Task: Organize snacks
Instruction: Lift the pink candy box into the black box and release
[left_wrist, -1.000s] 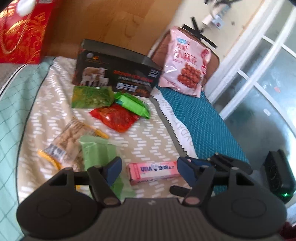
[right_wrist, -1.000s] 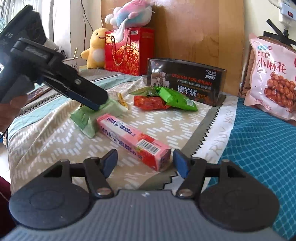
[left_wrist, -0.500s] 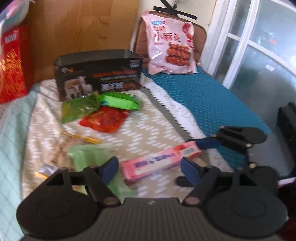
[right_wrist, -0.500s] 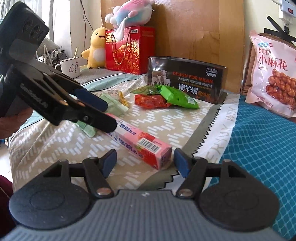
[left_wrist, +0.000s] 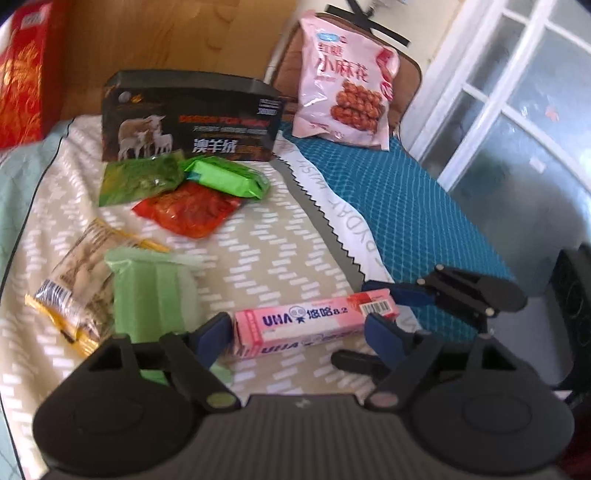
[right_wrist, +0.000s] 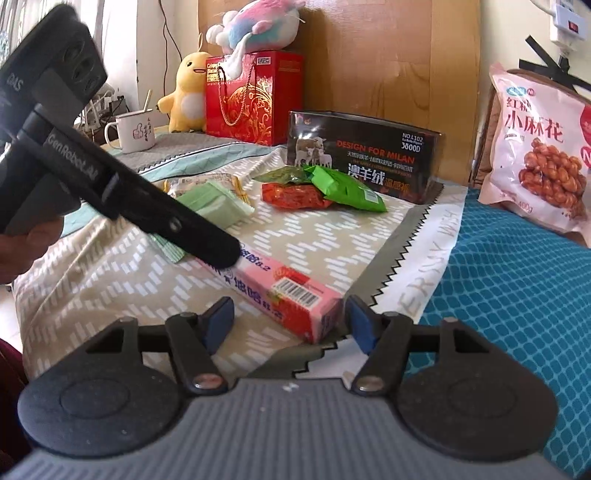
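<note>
A long pink candy box (left_wrist: 314, 325) lies on the patterned bed cover (left_wrist: 280, 251). My left gripper (left_wrist: 301, 332) has the box lengthwise between its blue pads; its jaws are closing, and I see no firm press. My right gripper (right_wrist: 290, 321) straddles the barcode end of the pink candy box (right_wrist: 295, 295) with gaps on both sides; its jaws are closing too. In the right wrist view a black finger of the left gripper (right_wrist: 207, 247) covers the box's far end. In the left wrist view the right gripper's fingers (left_wrist: 410, 295) sit at the barcode end.
Behind stand a black sheep-print box (left_wrist: 192, 122), dark green, bright green (left_wrist: 225, 177) and red (left_wrist: 188, 210) packs, a pale green pack (left_wrist: 151, 291) and a clear snack bag (left_wrist: 74, 291). A big pink bag (right_wrist: 543, 147) leans at the right. Red gift bag (right_wrist: 255, 96), mug (right_wrist: 135, 131).
The left gripper has swung right and come in over the pink box, which now sits between its pads. The right gripper has kept still.
</note>
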